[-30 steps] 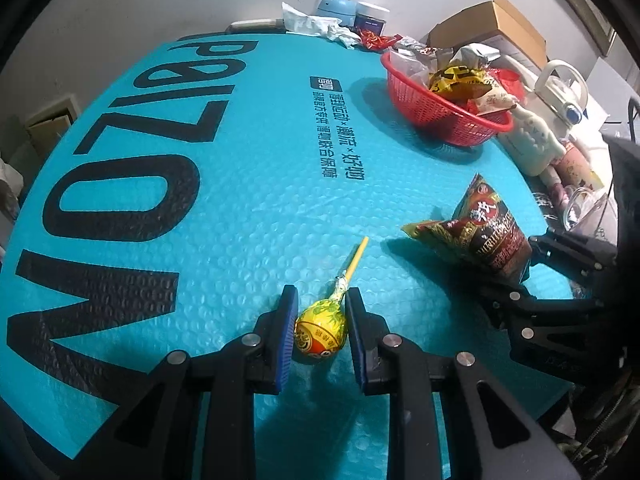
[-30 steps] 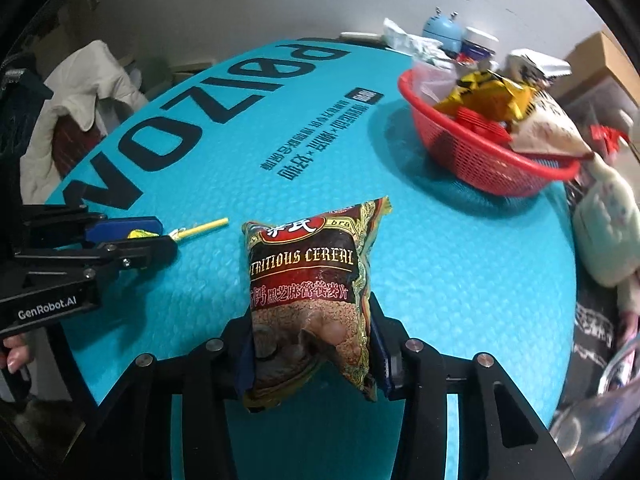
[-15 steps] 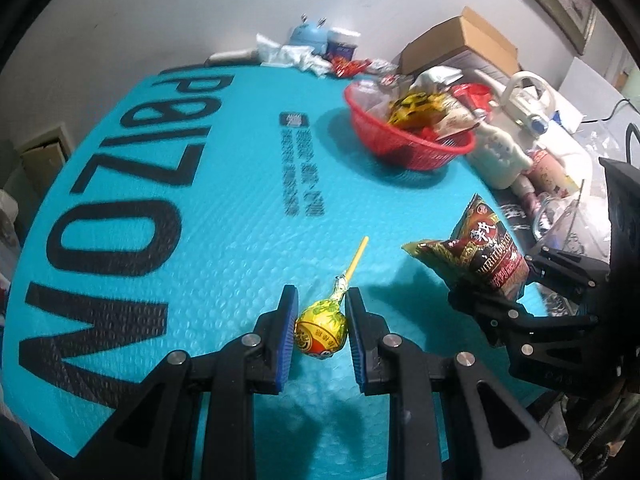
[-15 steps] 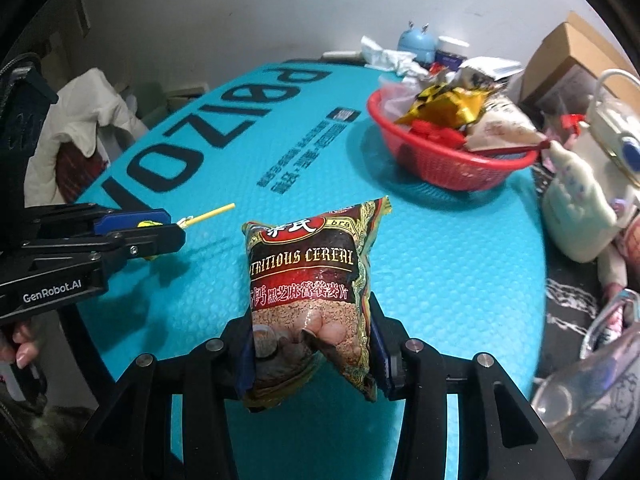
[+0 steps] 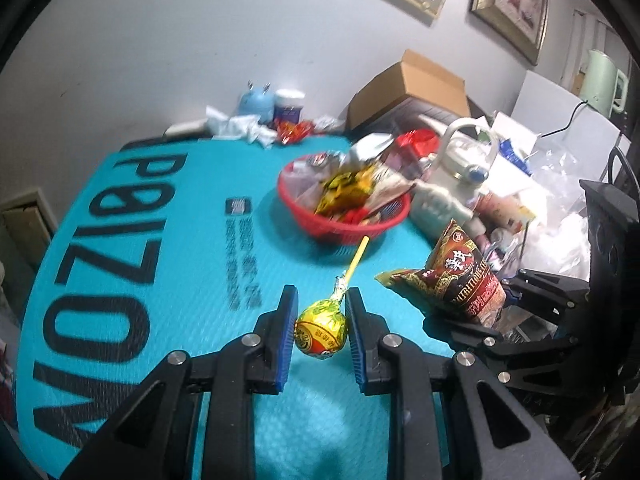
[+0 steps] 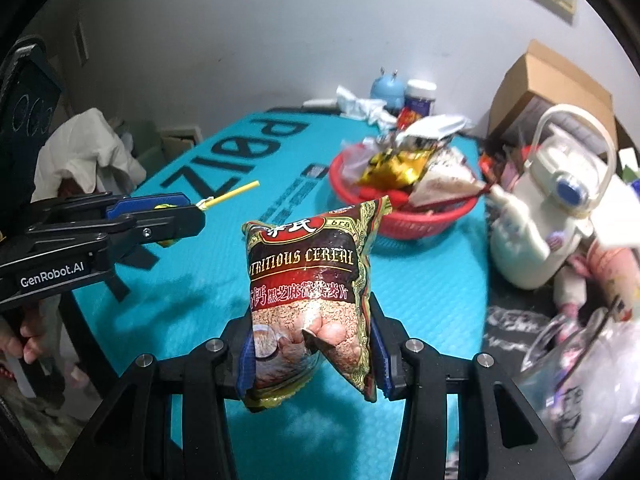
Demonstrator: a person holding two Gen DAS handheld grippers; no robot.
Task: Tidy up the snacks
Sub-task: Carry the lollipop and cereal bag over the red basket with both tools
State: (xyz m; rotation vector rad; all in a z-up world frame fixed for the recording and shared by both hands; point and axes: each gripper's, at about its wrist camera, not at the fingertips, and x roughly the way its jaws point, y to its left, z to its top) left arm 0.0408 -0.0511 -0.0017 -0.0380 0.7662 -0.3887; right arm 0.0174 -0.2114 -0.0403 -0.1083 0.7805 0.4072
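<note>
Left gripper [image 5: 320, 322] fingers clench one lollipop [image 5: 321, 330] between them; right gripper [image 6: 312, 346] fingers clench one cereal bag [image 6: 308, 292]; one red basket [image 5: 344, 232] lies ahead.

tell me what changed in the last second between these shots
Both tools rose off the teal mat and swung toward the red basket, which now sits nearer the middle of both views. The left tool stays clamped on the lollipop, the right tool on the cereal bag. The basket's contents look unchanged.
</note>
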